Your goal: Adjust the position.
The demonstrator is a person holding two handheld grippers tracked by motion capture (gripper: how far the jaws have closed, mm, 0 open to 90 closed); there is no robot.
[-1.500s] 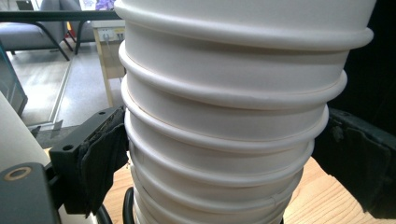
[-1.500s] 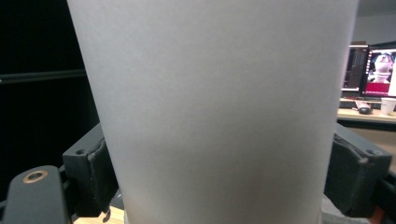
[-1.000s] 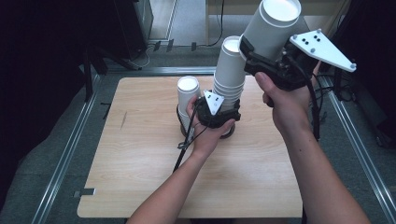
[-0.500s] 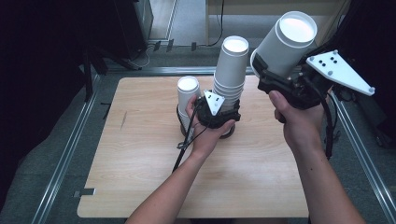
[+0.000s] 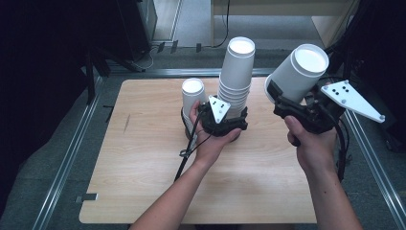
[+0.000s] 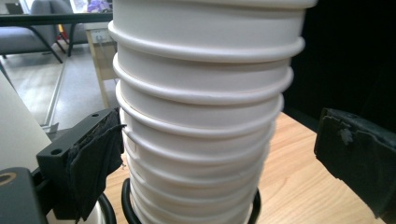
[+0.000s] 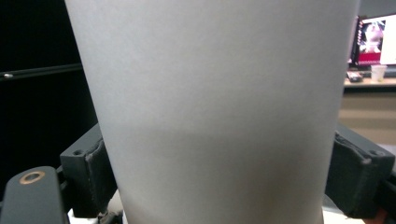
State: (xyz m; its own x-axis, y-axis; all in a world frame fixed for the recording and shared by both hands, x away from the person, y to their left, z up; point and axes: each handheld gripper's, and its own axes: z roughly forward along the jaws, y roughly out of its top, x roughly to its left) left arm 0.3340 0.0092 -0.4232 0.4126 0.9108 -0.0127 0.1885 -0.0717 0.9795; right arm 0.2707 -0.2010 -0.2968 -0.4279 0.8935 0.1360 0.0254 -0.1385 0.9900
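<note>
Cups first: a tall stack of white paper cups (image 5: 235, 81) stands bottom-up near the middle of the bench's far edge, its nested rims showing as ridges down the lower half. The left gripper (image 5: 225, 120) sits at the base of that stack, held in the left hand (image 5: 210, 139). In the left gripper view the stack (image 6: 201, 116) rises between the two black jaws; the left-side jaw pad touches the cup wall, the other jaw stands clear with a gap of bench visible, so the tongs are apart, not clamped. A shorter white cup (image 5: 193, 98), also bottom-up, stands just beside the stack on its left, touching or nearly touching the left hand. The right gripper (image 5: 293, 106) is held up over the bench's far right corner in the right hand (image 5: 311, 143), tilted, with its grey three-cornered plate (image 5: 352, 100) pointing right. A single white cup (image 5: 299, 72) is clamped in it, base facing up and toward the camera. In the right gripper view the cup (image 7: 215, 112) sits between both jaws, which press its sides. The bench (image 5: 143, 172) is pale wood; a black cable (image 5: 184, 155) trails along the left forearm.
</note>
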